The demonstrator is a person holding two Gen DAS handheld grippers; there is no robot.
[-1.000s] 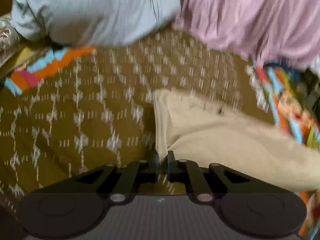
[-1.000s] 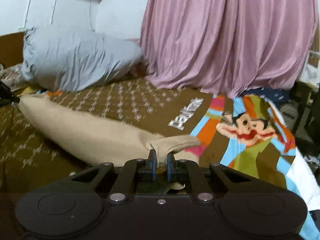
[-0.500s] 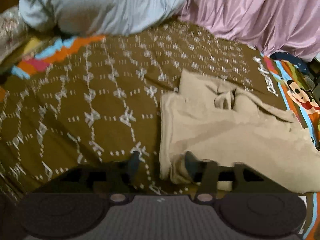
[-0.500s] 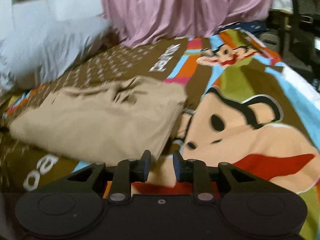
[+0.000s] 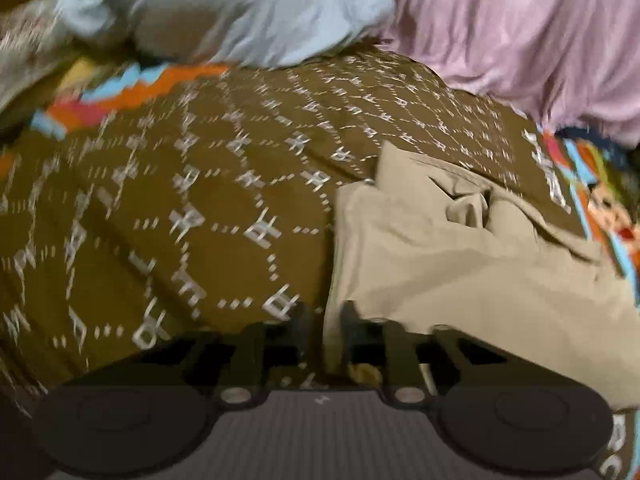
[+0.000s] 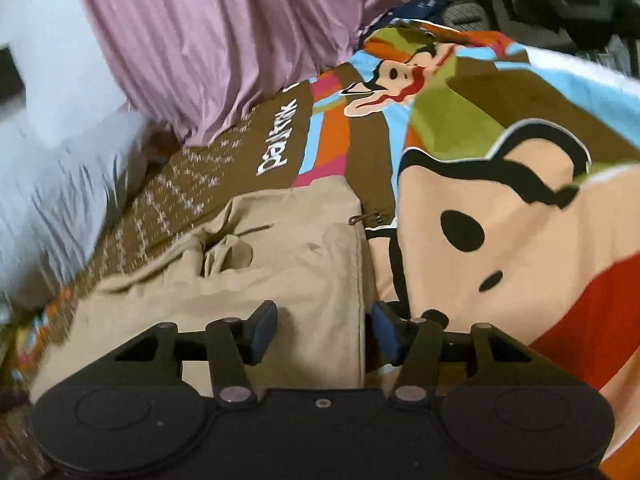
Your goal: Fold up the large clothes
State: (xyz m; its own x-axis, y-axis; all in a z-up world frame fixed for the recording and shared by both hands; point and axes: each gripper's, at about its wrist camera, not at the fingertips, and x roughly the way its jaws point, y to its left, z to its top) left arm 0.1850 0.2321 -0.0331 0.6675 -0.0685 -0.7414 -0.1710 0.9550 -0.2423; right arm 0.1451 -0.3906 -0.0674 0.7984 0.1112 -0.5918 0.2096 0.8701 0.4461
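Closing on the near corner of the folded tan cotton garment [image 5: 460, 272], your left gripper [image 5: 326, 316] has just narrowed with cloth between its fingers, readying another fold. Your right gripper [image 6: 324, 330], just spread wide, straddles the garment's three-o'clock edge ungripped.

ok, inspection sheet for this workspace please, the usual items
Surface: brown patterned bedspread, cartoon print at one end.
Job's things: beige garment, folded, lying flat, rumpled on top.
Clutter: grey pillow at the far edge.
Grippers: left gripper has just been closing and seems pinched on the garment's edge; right gripper has just been opening, with the garment's edge between its pads but not pressed.
Cables: nothing seen.
Surroundings: pink curtain; dark furniture beyond the bed.
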